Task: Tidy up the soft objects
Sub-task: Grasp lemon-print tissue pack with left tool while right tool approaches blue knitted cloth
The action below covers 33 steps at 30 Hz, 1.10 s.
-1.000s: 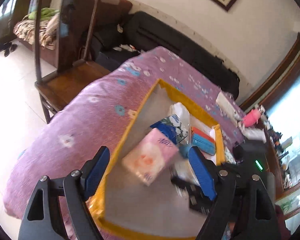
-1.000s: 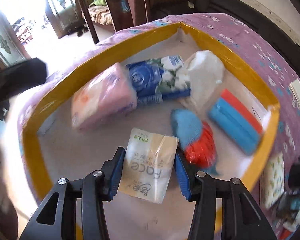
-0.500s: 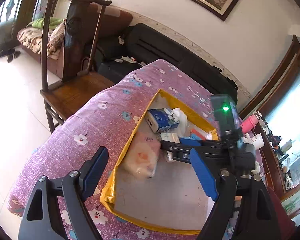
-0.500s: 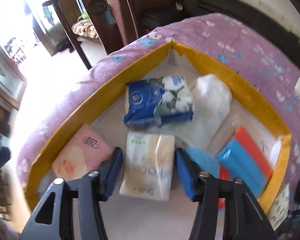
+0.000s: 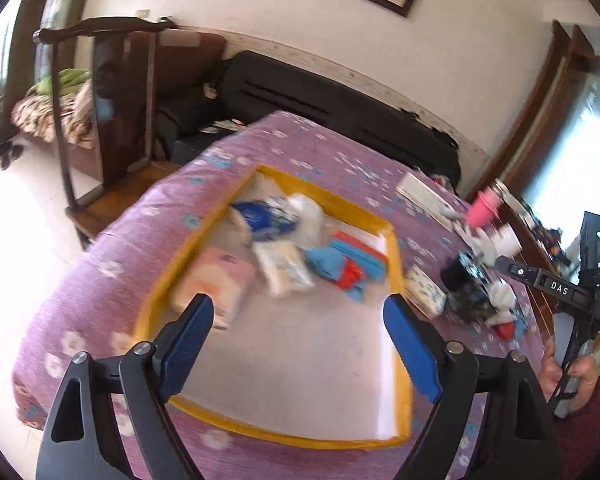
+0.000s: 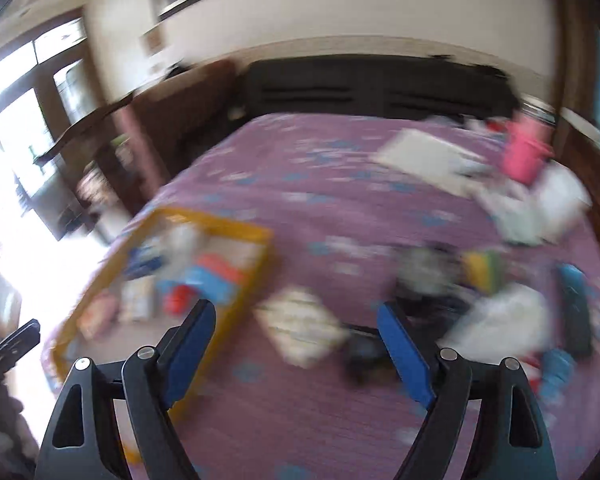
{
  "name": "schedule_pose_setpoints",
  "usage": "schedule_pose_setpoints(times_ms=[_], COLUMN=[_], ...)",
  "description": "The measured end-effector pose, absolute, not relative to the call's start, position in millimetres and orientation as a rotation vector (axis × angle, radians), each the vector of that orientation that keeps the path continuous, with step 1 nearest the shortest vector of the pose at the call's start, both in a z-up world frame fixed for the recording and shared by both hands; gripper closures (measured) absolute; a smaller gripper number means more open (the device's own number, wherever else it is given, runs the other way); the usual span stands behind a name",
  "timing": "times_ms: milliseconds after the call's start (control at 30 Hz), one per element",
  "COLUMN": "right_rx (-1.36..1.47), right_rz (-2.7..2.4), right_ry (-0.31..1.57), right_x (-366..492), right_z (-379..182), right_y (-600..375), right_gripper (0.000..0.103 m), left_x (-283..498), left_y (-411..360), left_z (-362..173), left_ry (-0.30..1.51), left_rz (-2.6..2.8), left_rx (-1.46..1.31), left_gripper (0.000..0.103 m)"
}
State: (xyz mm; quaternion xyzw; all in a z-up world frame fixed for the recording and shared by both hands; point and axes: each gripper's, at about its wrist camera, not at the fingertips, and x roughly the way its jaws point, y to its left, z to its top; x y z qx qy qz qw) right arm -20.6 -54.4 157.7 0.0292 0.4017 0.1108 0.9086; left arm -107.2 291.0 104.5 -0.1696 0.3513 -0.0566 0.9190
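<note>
Ahead of the left tongs (image 5: pixel 298 344), on a tabletop (image 5: pixel 100 276) covered in purple flowered cloth, sits a shallow yellow-rimmed box (image 5: pixel 396 280). Their blue pads stand wide and are opening further, with nothing between them. The near half of the box floor, just beyond the pads, is bare. Farther in lie the soft things: a pink tissue pack (image 5: pixel 214 286) just past the left pad, a pale tissue pack (image 5: pixel 284 270) beyond the middle, a blue tissue pack (image 5: pixel 260 216) and a white bag (image 5: pixel 310 216) at the far end, and a blue and red cloth bundle (image 5: pixel 334 266) toward the right.

Off to the right of these tongs, a hand (image 5: pixel 572 372) holds the other tool over a heap of loose items (image 5: pixel 476 292) outside the box.

The right tongs (image 6: pixel 296 344), in a blurred view, are also widening with an empty gap. A patterned pack (image 6: pixel 300 330) lies on the cloth beyond them, between the pads, and the box is to their left.
</note>
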Motion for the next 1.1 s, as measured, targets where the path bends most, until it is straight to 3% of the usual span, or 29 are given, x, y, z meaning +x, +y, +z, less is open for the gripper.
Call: schedule_pose_setpoints(times_ms=[300, 633, 1100], right_rx=[0.234, 0.154, 0.144], right_rz=[0.057, 0.002, -0.014], right_ry=[0.82, 0.681, 0.597], right_x=[-36.2, -40.9, -49.7], right_z=[124.5, 111.7, 110.3], right_y=[-174.4, -206.6, -223.5], right_gripper=[0.016, 0.016, 0.014], left_x=[-90.5, -39.9, 97.5], left_y=[180.1, 102.3, 39.9], left_z=[106.2, 81.7, 24.7], left_ry=[0.783, 0.901, 1.059], left_rz=[-0.293, -0.326, -0.299], left_rx=[-0.188, -0.106, -0.011], left_gripper=[0.016, 0.016, 0.016])
